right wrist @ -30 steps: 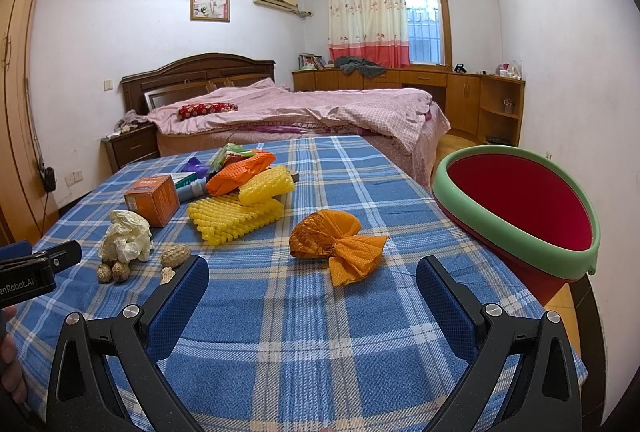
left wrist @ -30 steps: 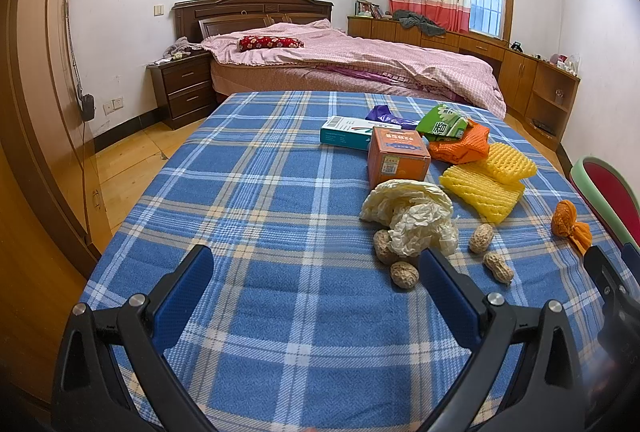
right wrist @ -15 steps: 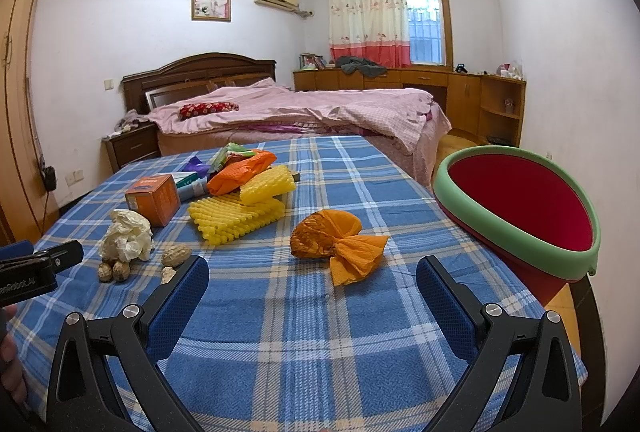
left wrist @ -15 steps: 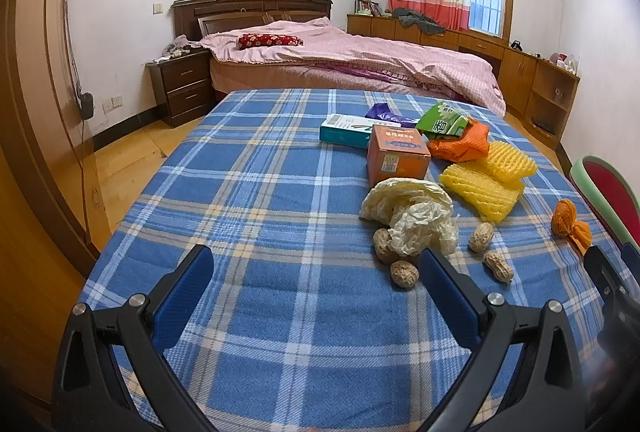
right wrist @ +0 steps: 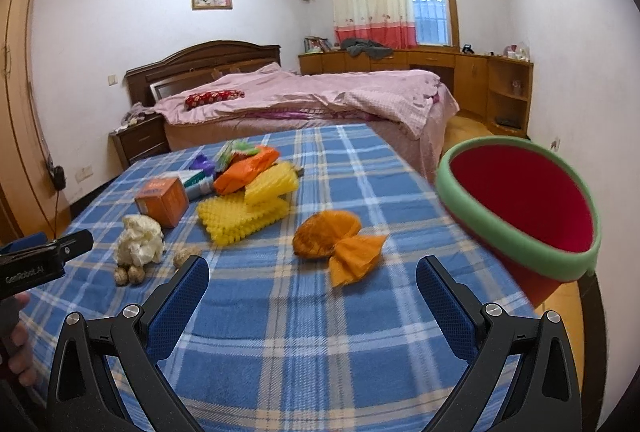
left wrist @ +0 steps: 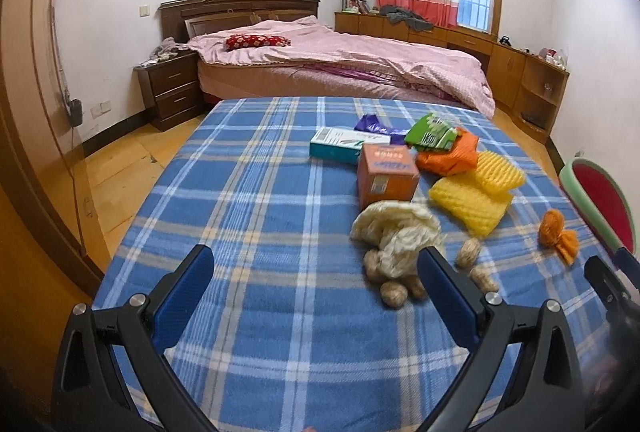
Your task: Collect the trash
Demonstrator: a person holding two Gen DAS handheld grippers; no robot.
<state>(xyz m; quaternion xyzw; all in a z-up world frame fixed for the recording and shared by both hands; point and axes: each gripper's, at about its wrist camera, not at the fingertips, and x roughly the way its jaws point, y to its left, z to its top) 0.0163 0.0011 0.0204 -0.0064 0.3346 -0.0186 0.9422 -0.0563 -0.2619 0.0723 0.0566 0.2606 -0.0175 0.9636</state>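
Both tools, the left tool (left wrist: 314, 264) and right tool (right wrist: 312, 274), are wide open and hold nothing. The crumpled white paper ball (left wrist: 396, 236) lies just in front of the square orange cardboard box (left wrist: 386, 176) on the blue checked worktop (left wrist: 256, 200).

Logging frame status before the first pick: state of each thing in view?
left gripper: open, empty
right gripper: open, empty
orange mesh wrapper: crumpled, on the blanket
white paper wad: crumpled, among nuts
orange box: closed, upright
red bin: tilted, empty as far as visible
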